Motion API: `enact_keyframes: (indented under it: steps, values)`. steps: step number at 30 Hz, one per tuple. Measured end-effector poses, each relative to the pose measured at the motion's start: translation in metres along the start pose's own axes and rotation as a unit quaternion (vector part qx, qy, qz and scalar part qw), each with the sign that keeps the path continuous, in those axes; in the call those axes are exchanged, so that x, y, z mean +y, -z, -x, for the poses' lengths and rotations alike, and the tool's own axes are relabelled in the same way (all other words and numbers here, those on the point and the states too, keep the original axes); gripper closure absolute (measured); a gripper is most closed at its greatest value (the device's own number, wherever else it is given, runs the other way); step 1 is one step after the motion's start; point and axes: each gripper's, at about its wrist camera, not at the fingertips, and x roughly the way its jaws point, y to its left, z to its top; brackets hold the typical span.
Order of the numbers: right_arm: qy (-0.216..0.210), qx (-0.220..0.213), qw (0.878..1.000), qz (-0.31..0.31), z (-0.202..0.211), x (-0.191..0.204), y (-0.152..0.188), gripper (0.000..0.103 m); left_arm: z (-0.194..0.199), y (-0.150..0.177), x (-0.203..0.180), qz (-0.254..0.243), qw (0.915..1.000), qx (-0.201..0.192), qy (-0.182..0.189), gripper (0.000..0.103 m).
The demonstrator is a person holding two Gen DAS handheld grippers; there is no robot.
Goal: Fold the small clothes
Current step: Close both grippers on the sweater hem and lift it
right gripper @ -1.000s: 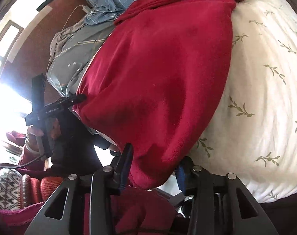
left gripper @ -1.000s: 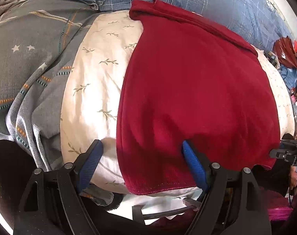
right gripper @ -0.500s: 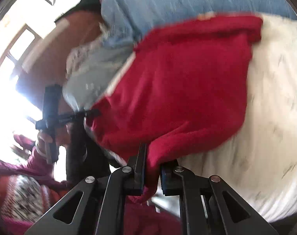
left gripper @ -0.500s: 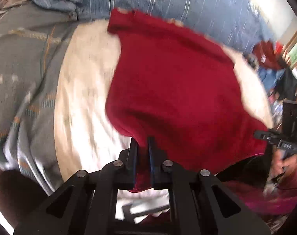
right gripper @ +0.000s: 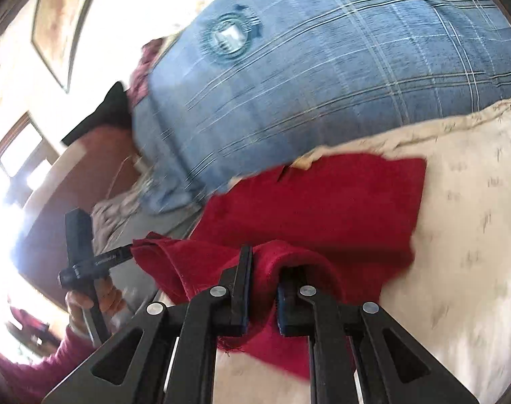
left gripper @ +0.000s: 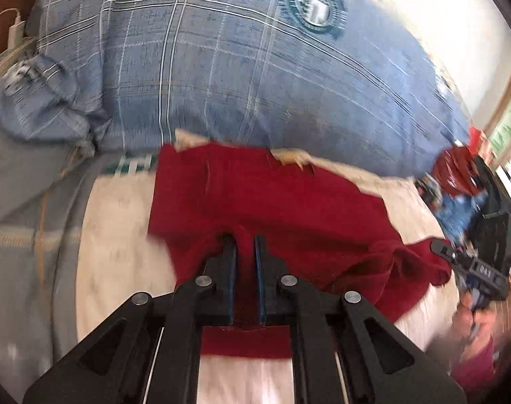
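A red garment point(left gripper: 289, 202) lies on a white leaf-print sheet point(left gripper: 117, 235), its far edge against a blue plaid pillow. My left gripper point(left gripper: 245, 245) is shut on the garment's near hem and holds it raised over the cloth. My right gripper point(right gripper: 263, 262) is shut on the other near corner of the red garment point(right gripper: 322, 202), which bunches up between its fingers. Each gripper shows in the other's view: the right one point(left gripper: 470, 266) at the right edge, the left one point(right gripper: 97, 262) at the left, both pinching red cloth.
A blue plaid pillow point(left gripper: 255, 67) fills the far side of the bed. A grey patterned blanket point(left gripper: 20, 202) lies to the left. A pile of red and blue clothes point(left gripper: 457, 181) sits at the far right. A white charger and cable point(left gripper: 13, 30) rest at the far left.
Both grippers closed on the near hem of the garment, lifted it and carried it forward toward the pillow, so the near half now folds over the far half.
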Motion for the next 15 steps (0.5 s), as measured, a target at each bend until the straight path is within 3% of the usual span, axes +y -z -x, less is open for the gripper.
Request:
enact_keyframes:
  steps: [7, 12, 13, 14, 15]
  values:
    - [0.043, -0.012, 0.997, -0.058, -0.045, -0.048, -0.053, 0.092, -0.071, -0.057, 0.012, 0.024, 0.9990, 0.006, -0.036, 0.097]
    - [0.060, 0.025, 0.995, -0.077, -0.085, -0.078, -0.065, 0.086, -0.112, -0.069, 0.031, 0.050, 0.9977, 0.035, -0.030, 0.093]
    - [0.059, 0.036, 0.994, -0.082, -0.087, -0.082, -0.066, 0.082, -0.116, -0.069, 0.036, 0.058, 0.9972, 0.041, -0.023, 0.084]
    - [0.049, 0.041, 0.994, -0.091, -0.085, -0.086, -0.068, 0.076, -0.118, -0.070, 0.040, 0.063, 0.9969, 0.045, -0.007, 0.068]
    - [0.038, 0.033, 0.994, -0.100, -0.079, -0.089, -0.069, 0.072, -0.116, -0.071, 0.044, 0.070, 0.9962, 0.046, 0.022, 0.057]
